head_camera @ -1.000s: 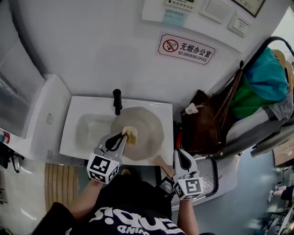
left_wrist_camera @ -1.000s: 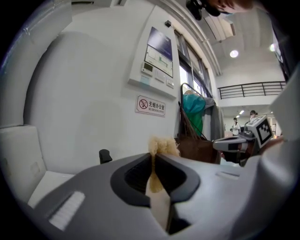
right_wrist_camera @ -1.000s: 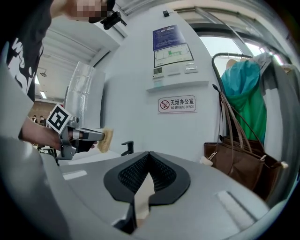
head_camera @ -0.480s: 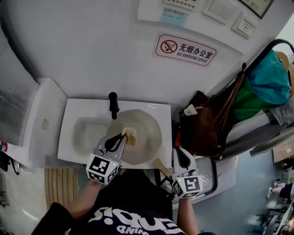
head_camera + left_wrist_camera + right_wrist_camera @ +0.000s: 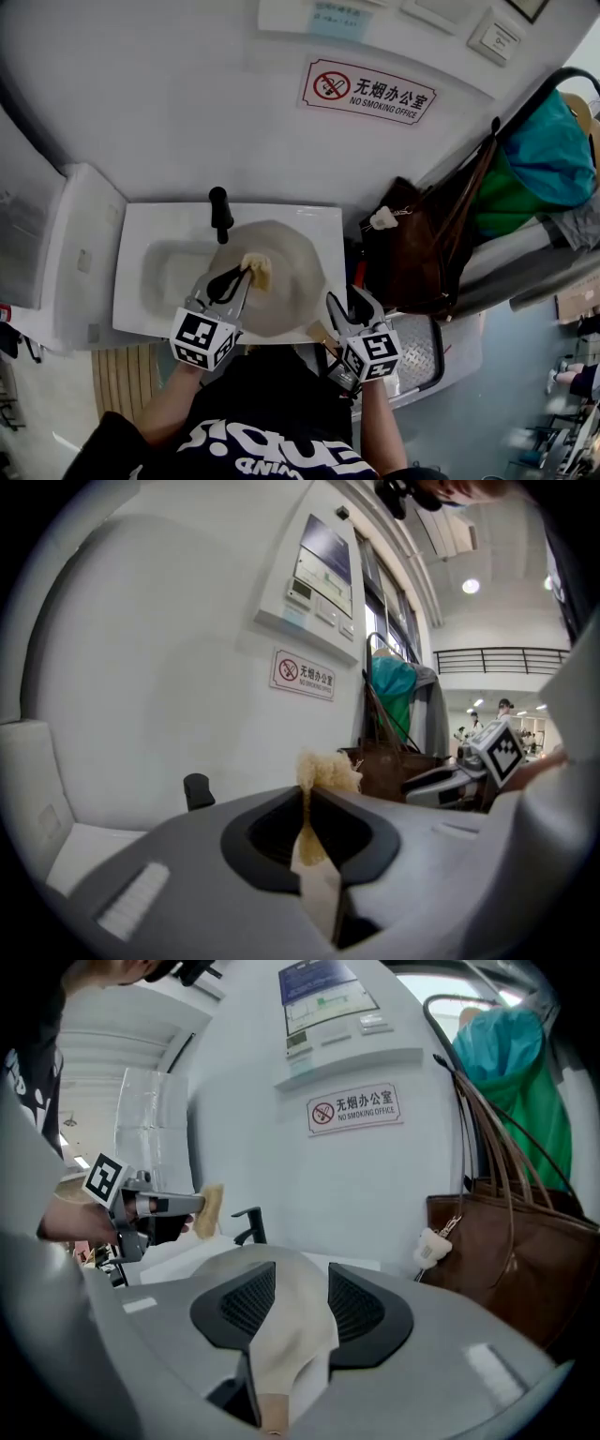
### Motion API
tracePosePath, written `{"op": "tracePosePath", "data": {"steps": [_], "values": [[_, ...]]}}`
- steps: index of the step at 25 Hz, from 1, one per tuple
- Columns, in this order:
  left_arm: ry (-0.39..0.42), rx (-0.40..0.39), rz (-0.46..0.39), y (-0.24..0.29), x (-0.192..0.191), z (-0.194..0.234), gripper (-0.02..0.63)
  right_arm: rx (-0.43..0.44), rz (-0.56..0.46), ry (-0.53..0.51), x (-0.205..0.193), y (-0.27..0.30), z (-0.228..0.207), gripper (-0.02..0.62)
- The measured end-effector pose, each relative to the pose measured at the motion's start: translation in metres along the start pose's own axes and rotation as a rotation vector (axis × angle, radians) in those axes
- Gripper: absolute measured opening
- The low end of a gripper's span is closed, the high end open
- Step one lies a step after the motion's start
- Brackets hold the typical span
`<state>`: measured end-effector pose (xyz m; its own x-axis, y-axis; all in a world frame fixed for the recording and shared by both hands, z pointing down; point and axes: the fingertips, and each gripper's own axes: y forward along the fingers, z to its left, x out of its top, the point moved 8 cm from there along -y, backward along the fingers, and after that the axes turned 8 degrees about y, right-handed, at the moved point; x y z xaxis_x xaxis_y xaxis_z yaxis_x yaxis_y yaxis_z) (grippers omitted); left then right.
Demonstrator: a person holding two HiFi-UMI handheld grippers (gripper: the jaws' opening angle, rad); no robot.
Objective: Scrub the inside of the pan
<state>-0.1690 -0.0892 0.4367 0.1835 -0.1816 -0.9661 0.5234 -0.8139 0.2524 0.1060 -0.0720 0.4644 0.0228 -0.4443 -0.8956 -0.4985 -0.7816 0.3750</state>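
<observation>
Gripping a yellowish sponge (image 5: 328, 769): left gripper (image 5: 246, 274), jaws clenched on it, with a ragged tuft standing out past the tips. In the head view the sponge sits over the pan (image 5: 292, 281), just left of the frame's centre, above the pan's upper-left part. No view shows whether the sponge touches the pan's surface.

Pan: beige and round, in the right half of the white sink (image 5: 136, 292) at mid-frame. Its near rim overlaps the sink's front edge. The black faucet (image 5: 219, 214) stands at the pan's upper-left edge. The wooden handle (image 5: 319, 330) points toward the lower right of the frame, at the right gripper.

Right gripper (image 5: 354, 309): lower centre-right of the head view, just beside the sink's front right corner. Its jaws are released and spread wide, and they have just been opening. In the right gripper view the pan's handle runs up through the gap between the two ribbed pads, with the pan body beyond. The pads do not press on the handle, so nothing is grasped.

Surroundings: a no-smoking sign (image 5: 367, 91) hangs on the wall at the top centre. A brown bag (image 5: 412, 258) sits right of the sink, and a teal and green cloth (image 5: 539, 155) is at the upper right.
</observation>
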Motion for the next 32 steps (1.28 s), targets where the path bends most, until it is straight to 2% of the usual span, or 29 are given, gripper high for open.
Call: {"op": "tracePosePath", "data": {"steps": [14, 19, 28, 32], "values": [[-0.008, -0.047, 0.046, 0.021, -0.014, -0.012, 0.018, -0.01, 0.462, 0.001, -0.095, 0.072, -0.035, 0.16], [-0.006, -0.063, 0.061, 0.025, -0.017, -0.015, 0.018, 0.009, 0.479, 0.056, -0.105, 0.075, -0.038, 0.158], [-0.015, -0.079, 0.088, 0.031, -0.027, -0.018, 0.018, 0.035, 0.534, 0.091, -0.108, 0.089, -0.037, 0.158], [-0.017, -0.082, 0.098, 0.033, -0.029, -0.019, 0.018, 0.03, 0.575, 0.18, -0.112, 0.096, -0.038, 0.156]]}}
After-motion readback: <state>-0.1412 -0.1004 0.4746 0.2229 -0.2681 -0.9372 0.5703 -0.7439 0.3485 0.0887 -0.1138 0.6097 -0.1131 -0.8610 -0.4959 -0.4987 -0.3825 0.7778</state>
